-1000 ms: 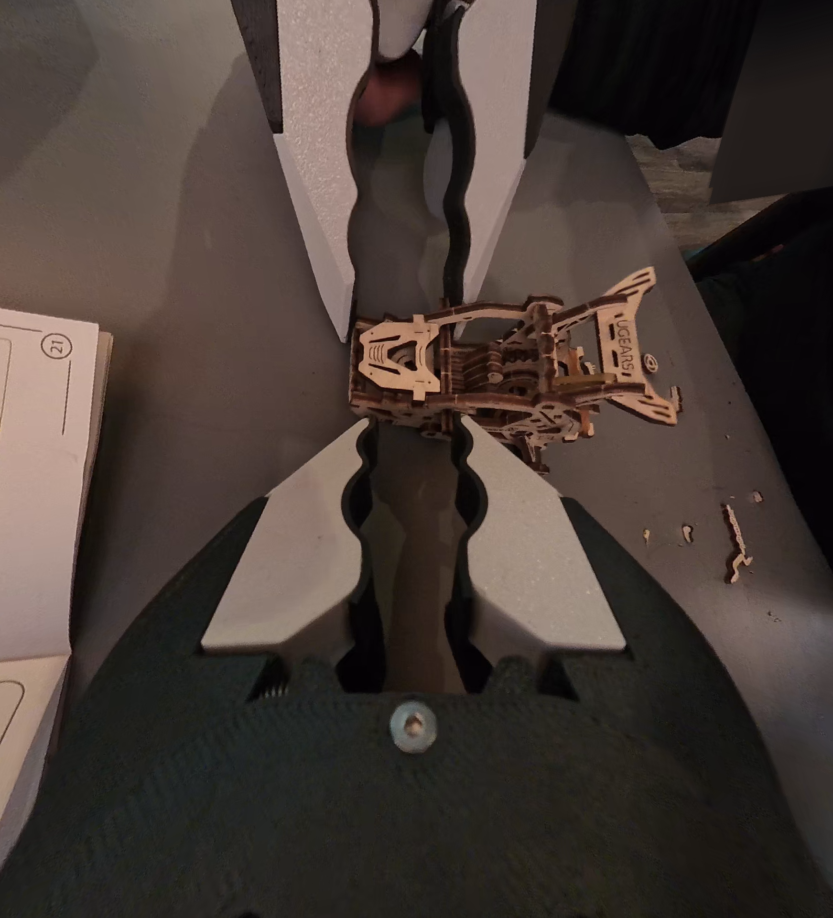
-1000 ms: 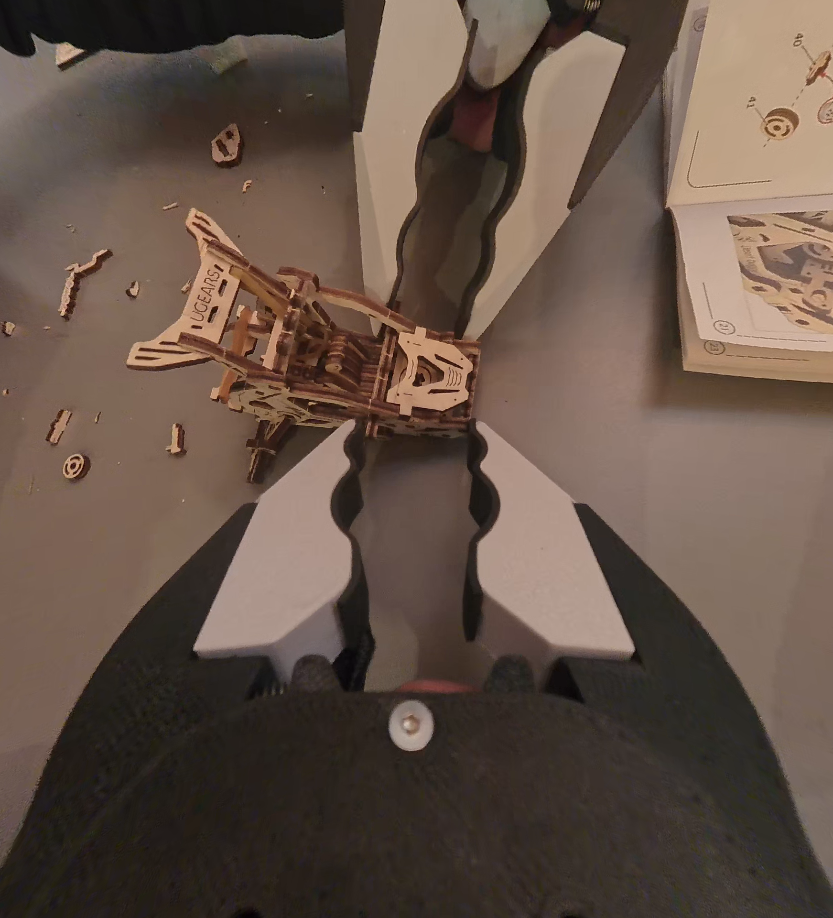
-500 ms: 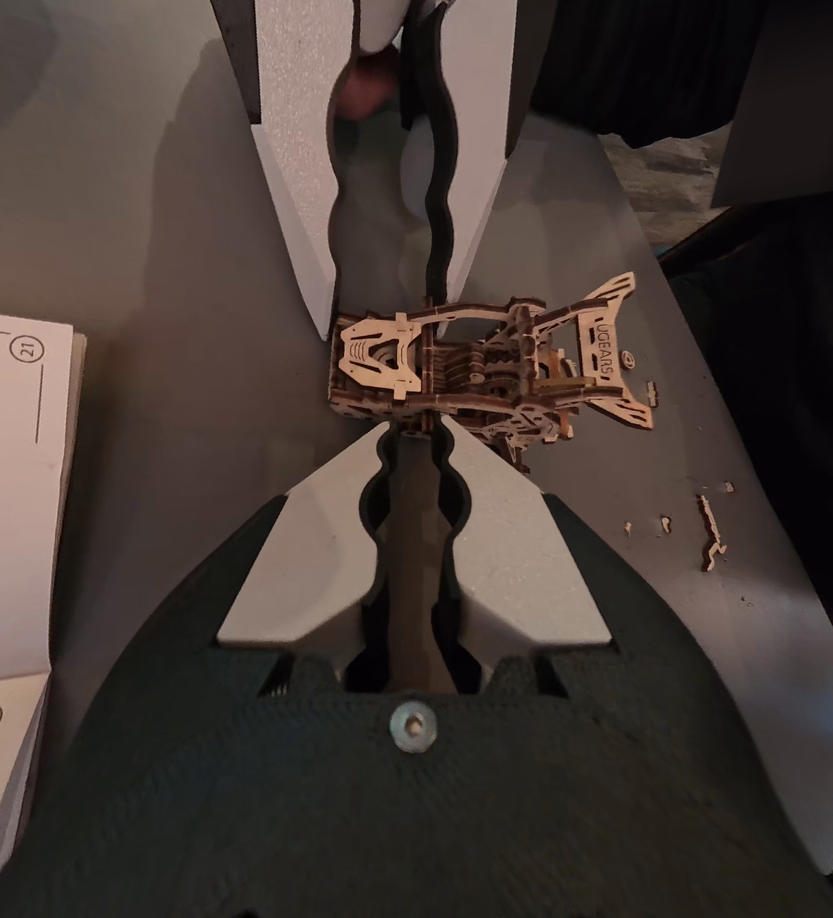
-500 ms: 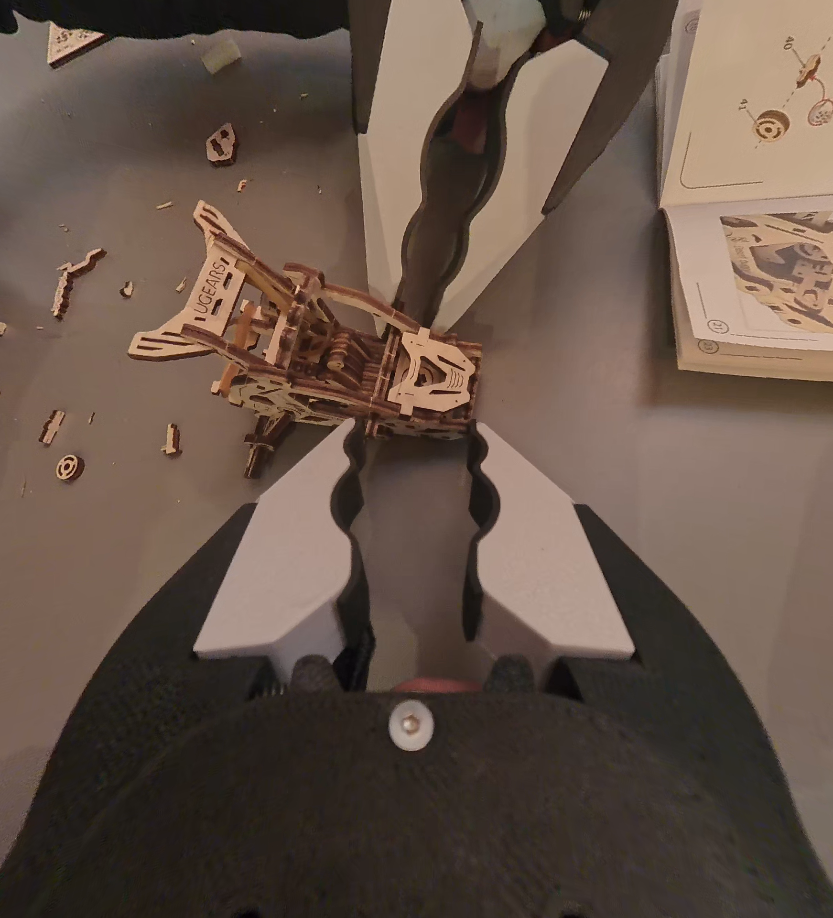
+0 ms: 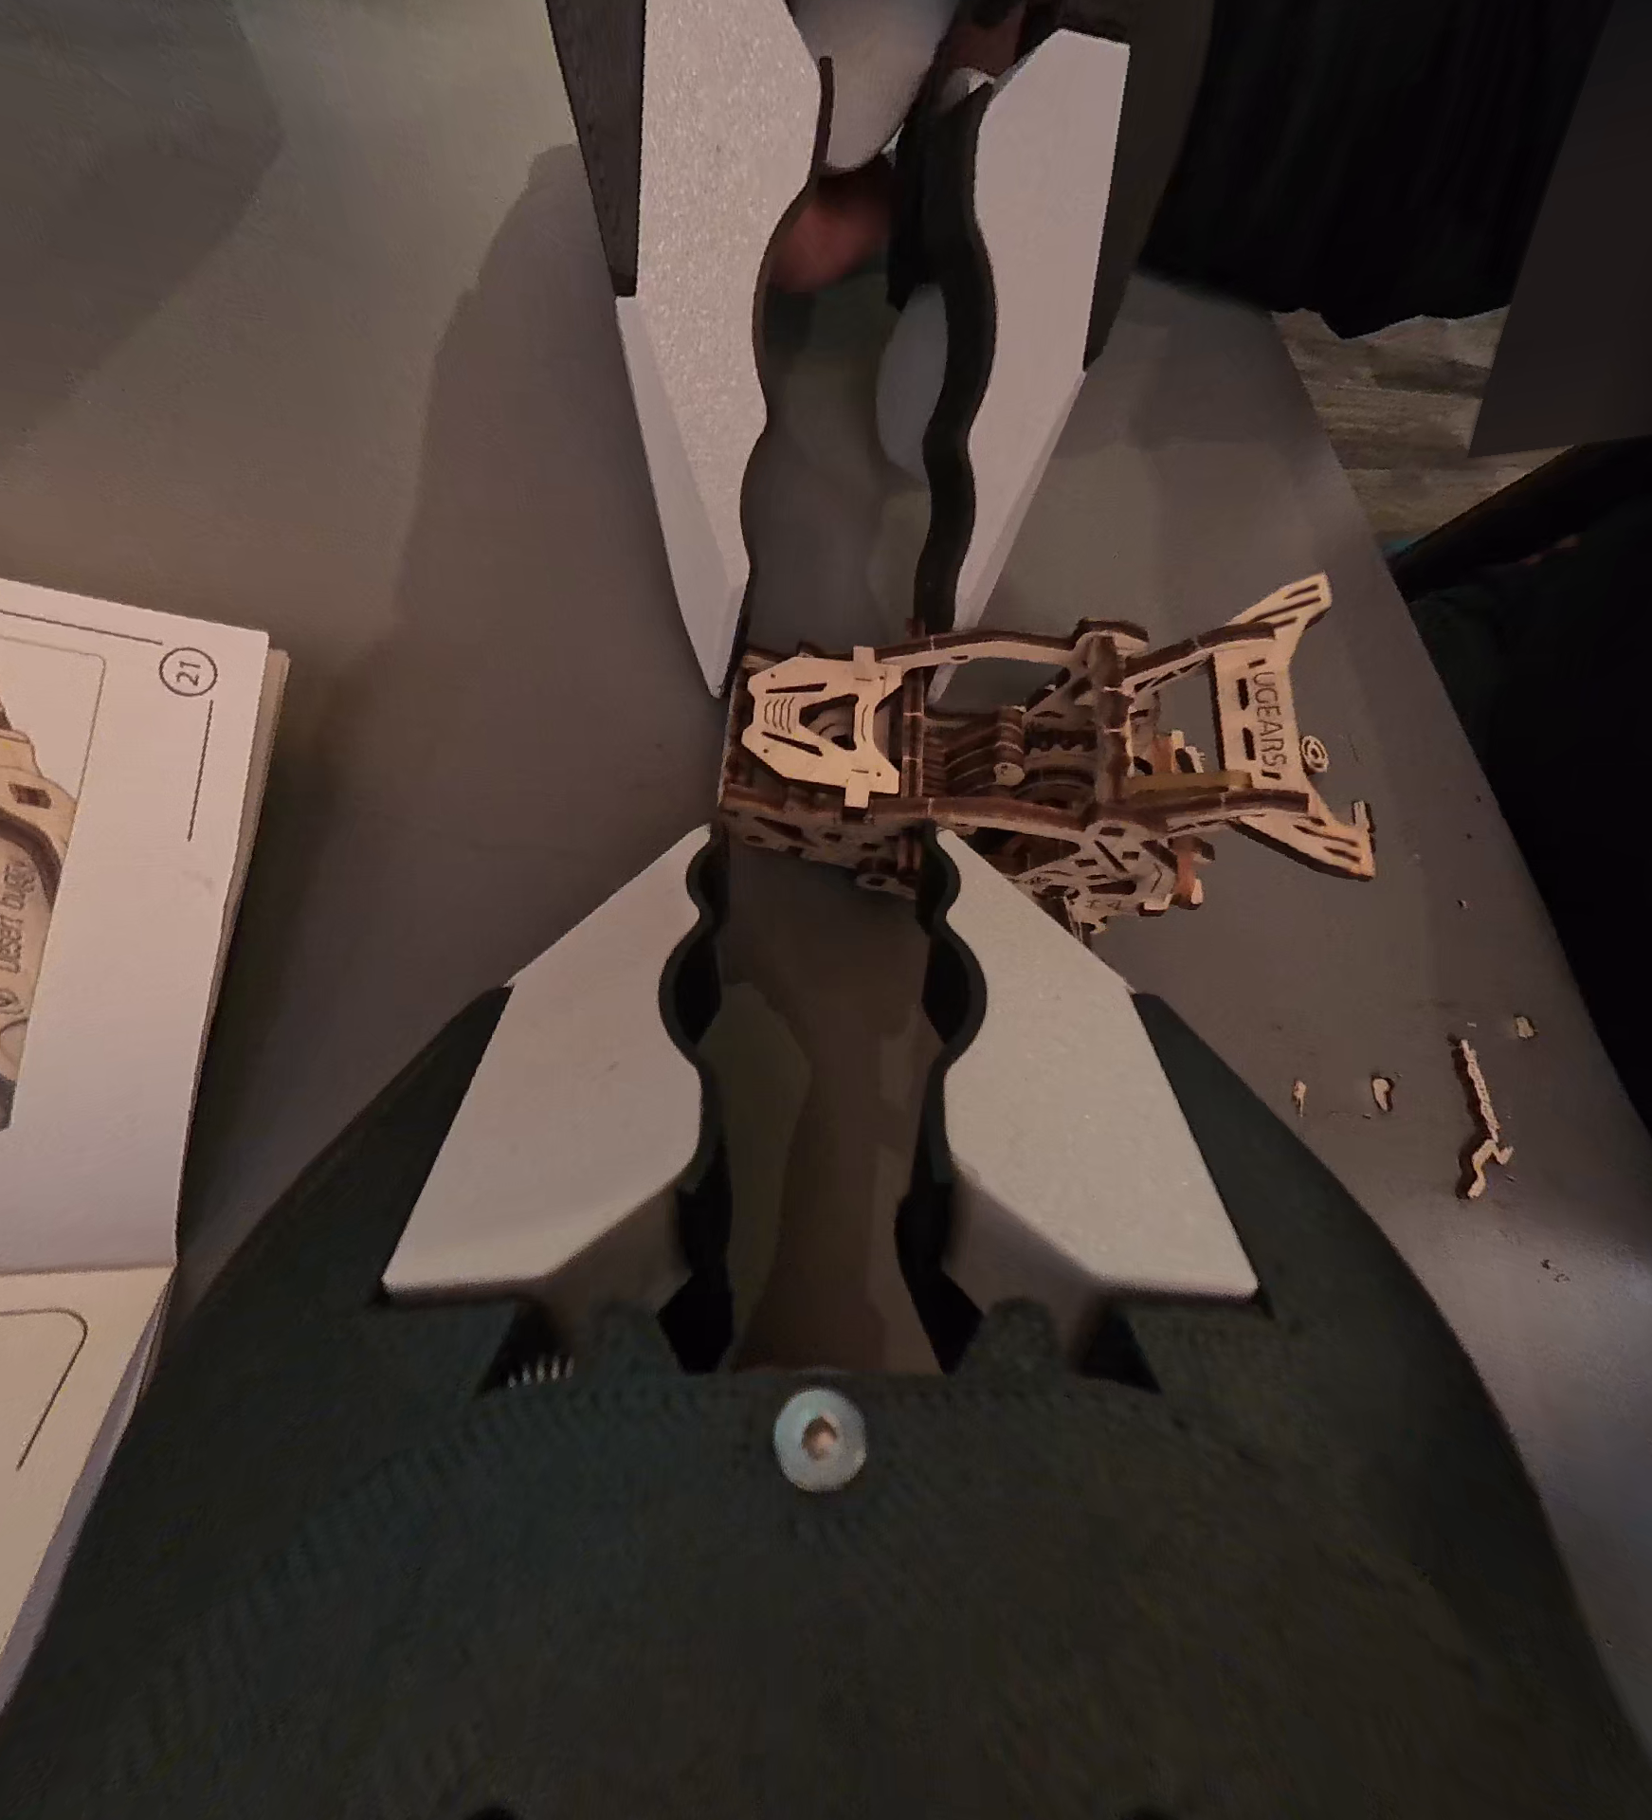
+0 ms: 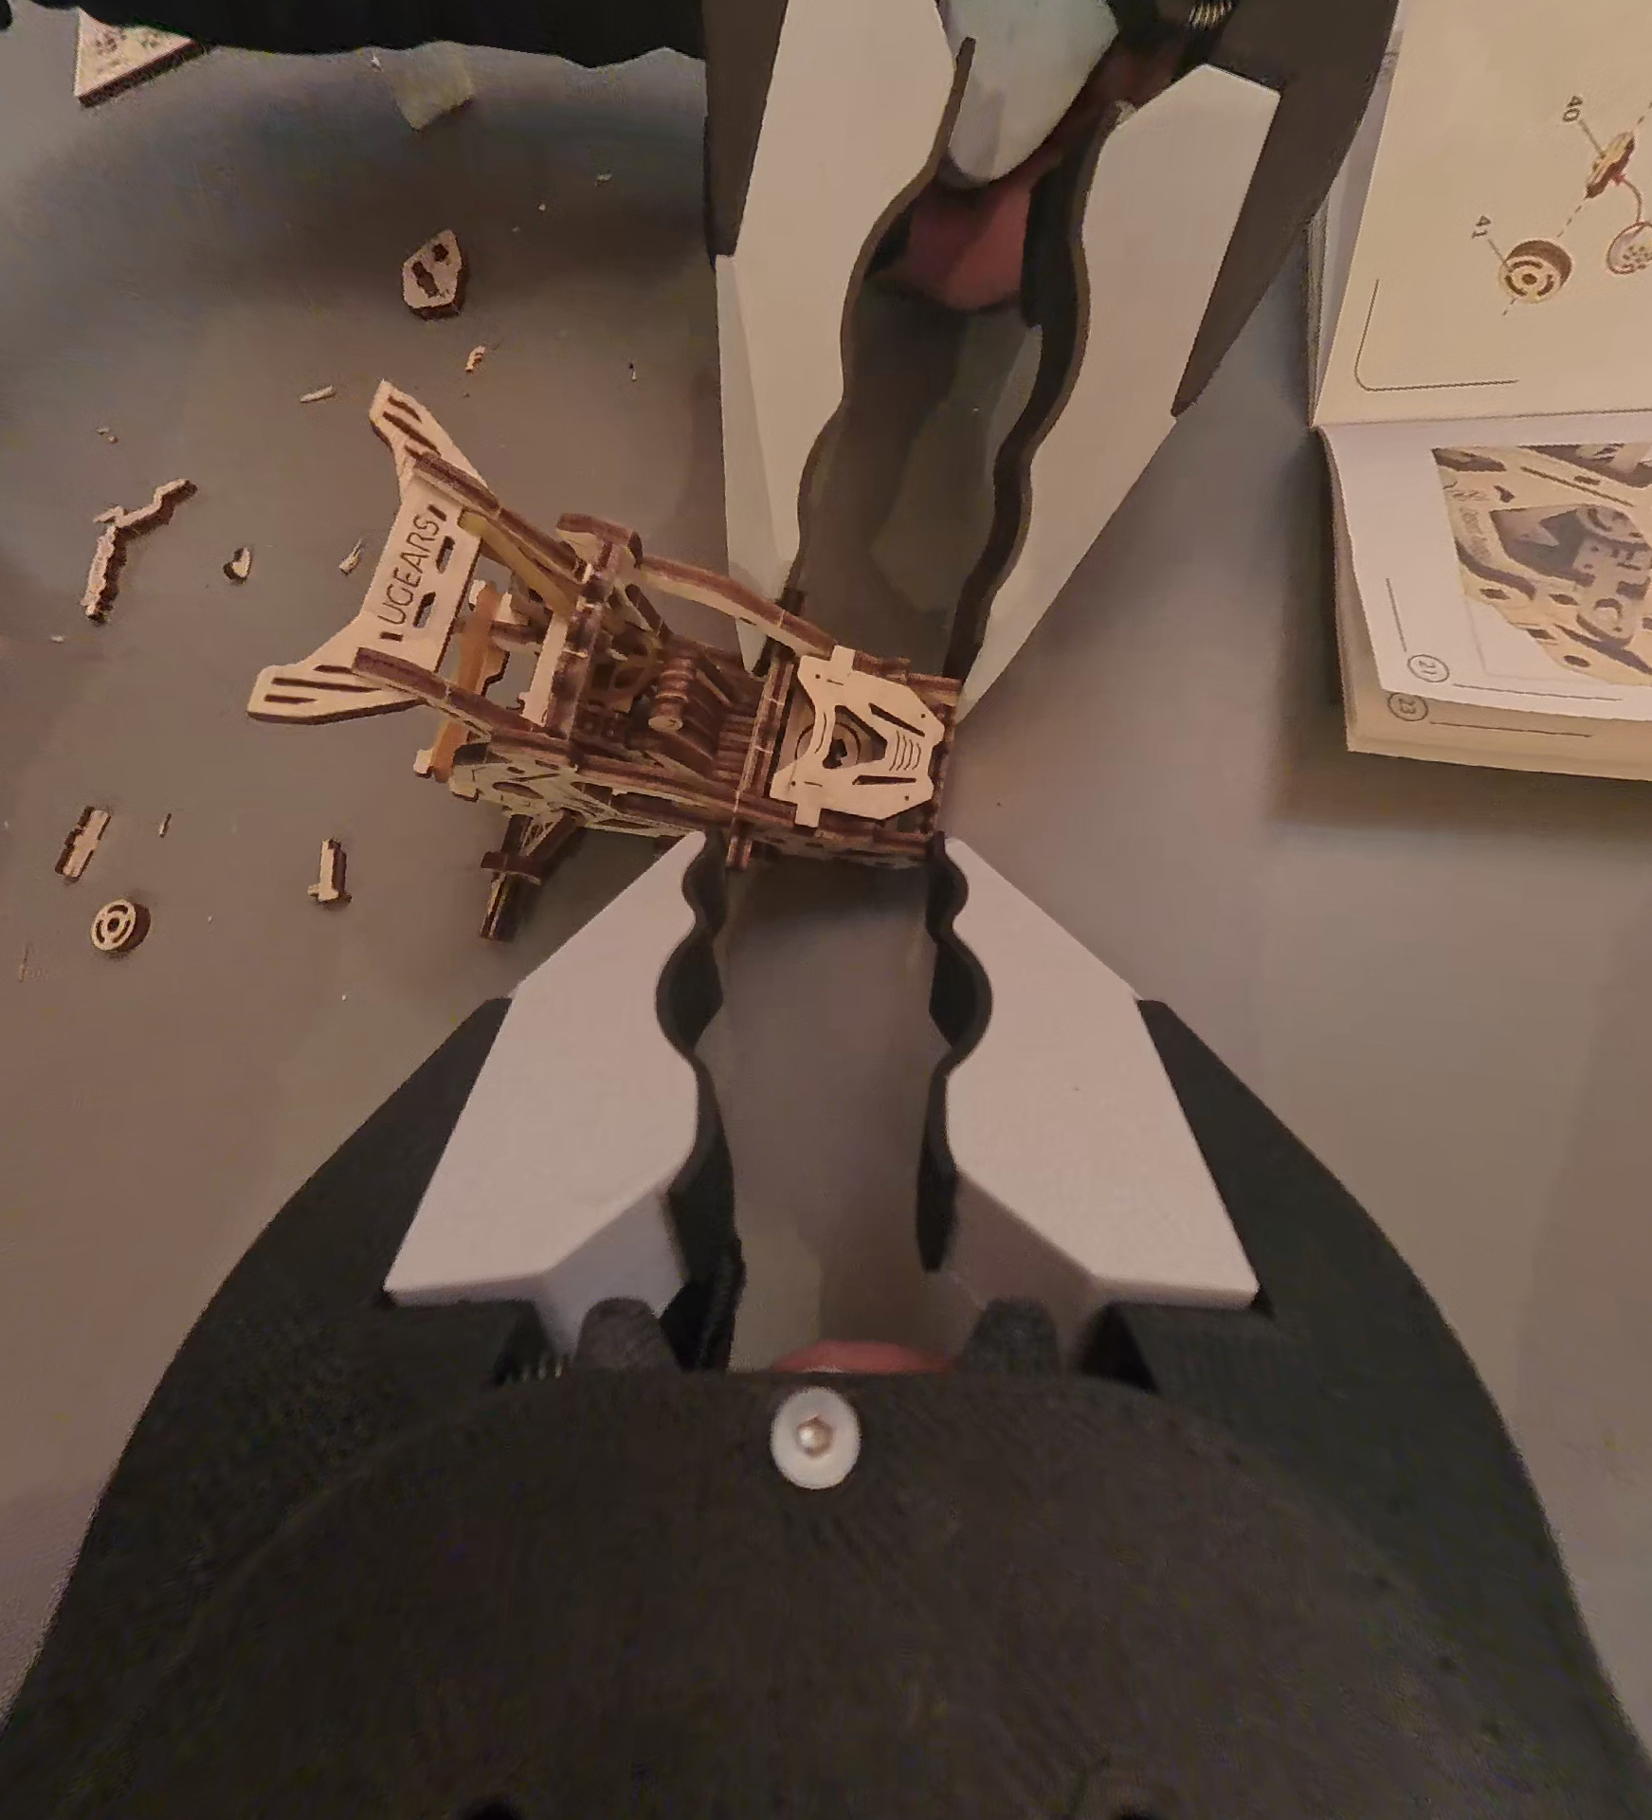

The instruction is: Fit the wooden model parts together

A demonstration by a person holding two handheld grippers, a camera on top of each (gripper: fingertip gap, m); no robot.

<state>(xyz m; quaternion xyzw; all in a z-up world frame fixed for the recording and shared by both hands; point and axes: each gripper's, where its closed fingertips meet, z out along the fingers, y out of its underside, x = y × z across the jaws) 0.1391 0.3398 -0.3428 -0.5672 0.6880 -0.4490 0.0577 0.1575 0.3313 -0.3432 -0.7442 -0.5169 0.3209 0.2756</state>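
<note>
The wooden model (image 5: 950, 758) sits on the grey counter (image 6: 1294, 985) squarely between the two tongs, which face each other across it, its boxy front end caught between their tips and its flared tail sticking out to one side. The left tongs (image 5: 822, 857) are partly open, with the jaws standing about as wide as that boxy end and their tips just at its near edge; whether the pads actually press the wood I cannot tell. The right tongs (image 6: 822, 847) stand much the same, jaws parted around the same block from the opposite side, tips just touching or very nearly so. Neither has lifted the model, as far as can be judged. To do this step well, I would square both pairs on the solid block rather than on the thin curved struts (those look easy to snap), close gently and evenly, and push along the line of the joint so nothing twists. Keep the model flat on the counter while pressing, since the splayed tail gives it an awkward balance. Loose wooden scraps (image 6: 113, 552) and a small wooden ring (image 6: 119, 926) lie beyond the tail, left of the right tongs, and an open booklet (image 6: 1540, 591) lies to their right, well apart from the work.
</note>
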